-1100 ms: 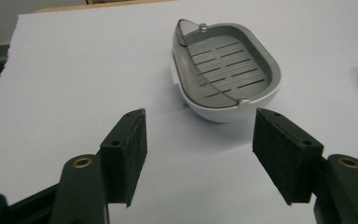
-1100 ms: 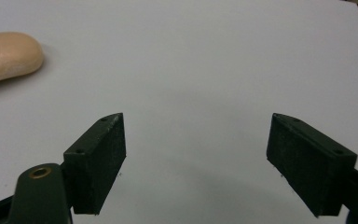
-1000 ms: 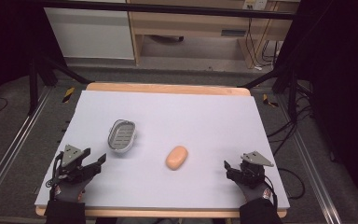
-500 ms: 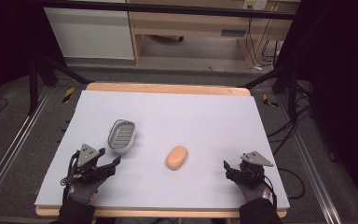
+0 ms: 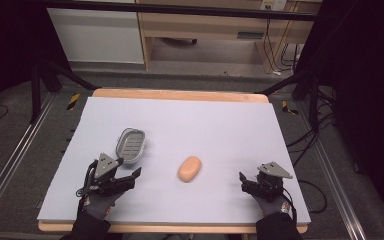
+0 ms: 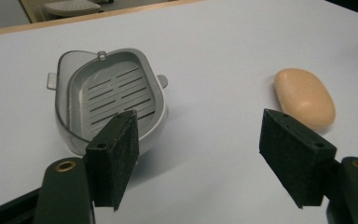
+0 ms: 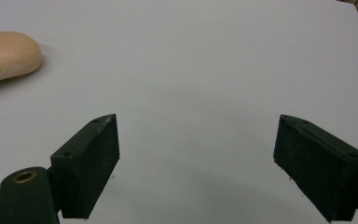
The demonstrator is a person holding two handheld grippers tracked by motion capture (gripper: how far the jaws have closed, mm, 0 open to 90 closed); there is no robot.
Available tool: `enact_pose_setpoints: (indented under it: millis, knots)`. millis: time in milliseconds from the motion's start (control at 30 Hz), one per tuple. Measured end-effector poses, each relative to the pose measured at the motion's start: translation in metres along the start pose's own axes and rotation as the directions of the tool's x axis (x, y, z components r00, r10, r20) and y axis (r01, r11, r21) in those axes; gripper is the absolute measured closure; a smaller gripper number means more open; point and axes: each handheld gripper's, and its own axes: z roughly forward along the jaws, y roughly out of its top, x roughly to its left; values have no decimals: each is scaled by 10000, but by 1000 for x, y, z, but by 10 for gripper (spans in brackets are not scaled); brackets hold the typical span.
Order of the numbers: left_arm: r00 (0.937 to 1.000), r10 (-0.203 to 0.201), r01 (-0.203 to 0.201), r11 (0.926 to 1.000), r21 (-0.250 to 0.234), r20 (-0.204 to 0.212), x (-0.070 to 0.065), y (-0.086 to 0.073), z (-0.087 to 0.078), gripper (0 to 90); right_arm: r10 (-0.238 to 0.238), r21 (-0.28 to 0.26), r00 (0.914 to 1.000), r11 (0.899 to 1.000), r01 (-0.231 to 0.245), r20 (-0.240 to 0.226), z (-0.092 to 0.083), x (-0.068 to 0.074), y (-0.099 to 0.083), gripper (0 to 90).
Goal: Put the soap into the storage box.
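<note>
Fingers wide apart on both grippers, holding nothing. Soap bar (image 5: 189, 169) lies mid-table btwn soap dish (image 5: 130, 145) and right gripper (image 5: 244, 182); prob. firm, smooth, slippery, so pinch across its narrow middle. Left gripper (image 5: 131, 178) hovers just near dish.

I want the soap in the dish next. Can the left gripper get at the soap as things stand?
Probably yes. The left gripper is open, and bare table lies between it and the soap. The dish sits off to the side, not in the way.
</note>
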Motion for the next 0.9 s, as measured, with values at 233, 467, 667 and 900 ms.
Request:
enact_pose_setpoints:
  millis: [233, 467, 667, 900]
  knots:
    - [9996, 109, -105, 9998, -155, 274, -14, 15, 11, 278, 118, -71, 9997, 9999, -120, -190, -2, -2, -1, 122]
    - [9969, 380, -373, 9992, -117, 690, -32, 30, 25, 276, 115, -174, 9999, 9998, -117, -98, -4, -3, -1, 110]
    - [9932, 796, -788, 9968, -134, 846, -45, 42, 33, 277, 104, -156, 9999, 9998, -104, -26, -4, -4, -2, 102]
    - [9884, 965, -989, 9950, 148, 1174, -59, 51, 48, 278, 140, -214, 9999, 9997, -140, 33, -3, -5, -1, 87]
